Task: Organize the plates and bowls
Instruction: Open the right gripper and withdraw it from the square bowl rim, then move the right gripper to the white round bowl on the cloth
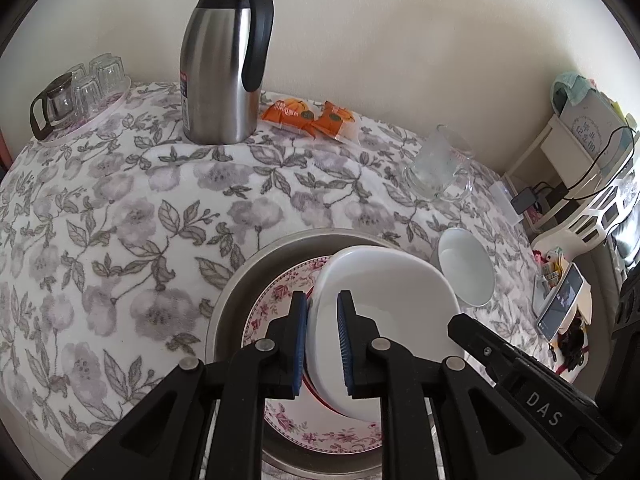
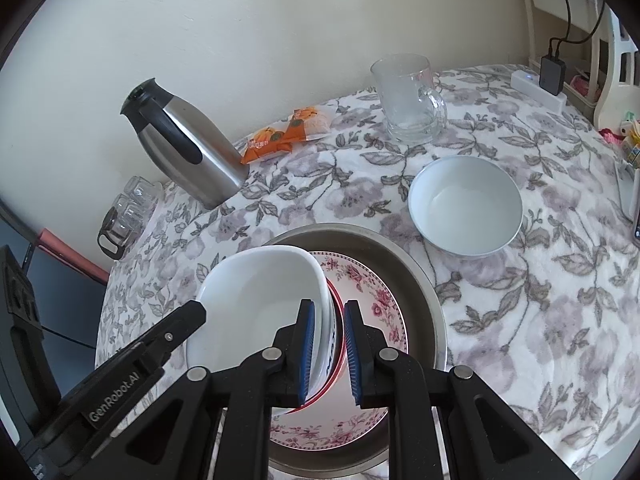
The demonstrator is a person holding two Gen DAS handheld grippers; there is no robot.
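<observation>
- We clamp both claws on one white square bowl (image 1: 384, 300): left claw (image 1: 323, 344) on its left rim, right claw (image 2: 329, 354) on its right.
- The bowl hangs tilted, lower centre of the frame, over a floral plate (image 2: 372, 300) (inside a metal pan (image 2: 420, 280)).
- A round white bowl (image 2: 466, 206) stands apart on the bench (image 1: 120, 240).

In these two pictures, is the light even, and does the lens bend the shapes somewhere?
Left wrist view: soft daylight, a bright streak of glare on the steel thermos; the table edge curves strongly, and the corners are black. Right wrist view: the same soft light, weak shadows; the thermos appears to lean because of fisheye distortion, and the white bowl stays sharp.
</observation>
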